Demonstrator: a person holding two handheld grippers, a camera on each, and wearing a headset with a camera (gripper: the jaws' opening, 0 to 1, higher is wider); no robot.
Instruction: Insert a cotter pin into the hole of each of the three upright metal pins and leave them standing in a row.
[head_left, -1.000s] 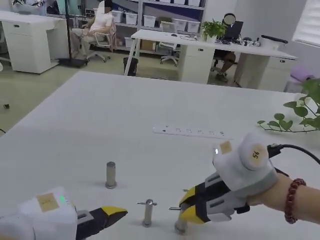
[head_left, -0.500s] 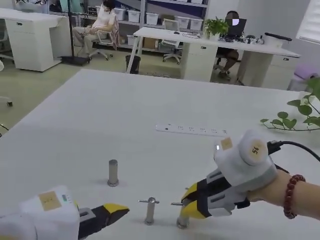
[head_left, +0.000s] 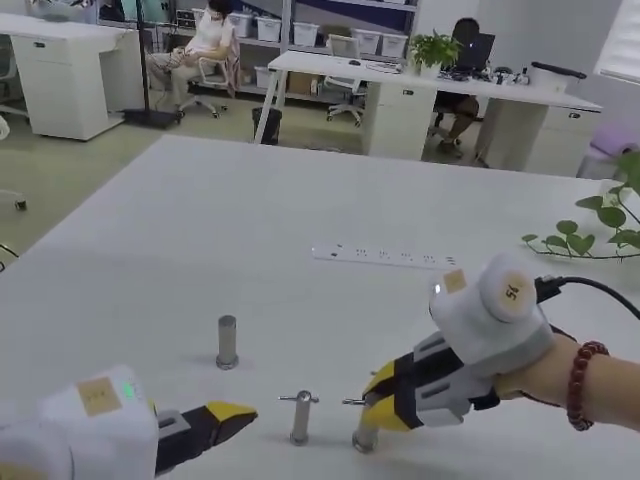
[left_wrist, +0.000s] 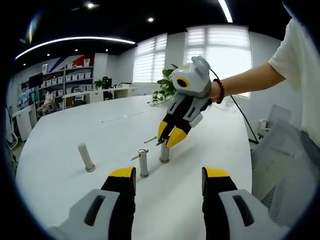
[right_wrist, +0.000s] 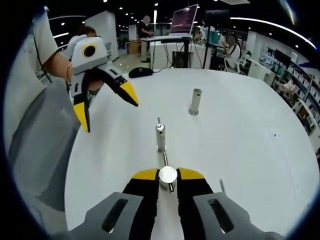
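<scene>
One pin, the middle pin (head_left: 299, 428) of three by the table's (head_left: 300, 200) near edge, is cottered; the right gripper (head_left: 372, 406), pinched on a cotter pin (head_left: 352, 402), is at the right pin (head_left: 364, 438); the left pin (head_left: 227, 343) is bare, the left gripper (left_wrist: 168, 176) wide, empty.

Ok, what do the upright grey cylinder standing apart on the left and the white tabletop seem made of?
The upright grey cylinder: metal, probably steel; dull silver-grey with a soft sheen. The white tabletop: likely laminate or painted board; smooth, matte, uniform, no grain.
</scene>
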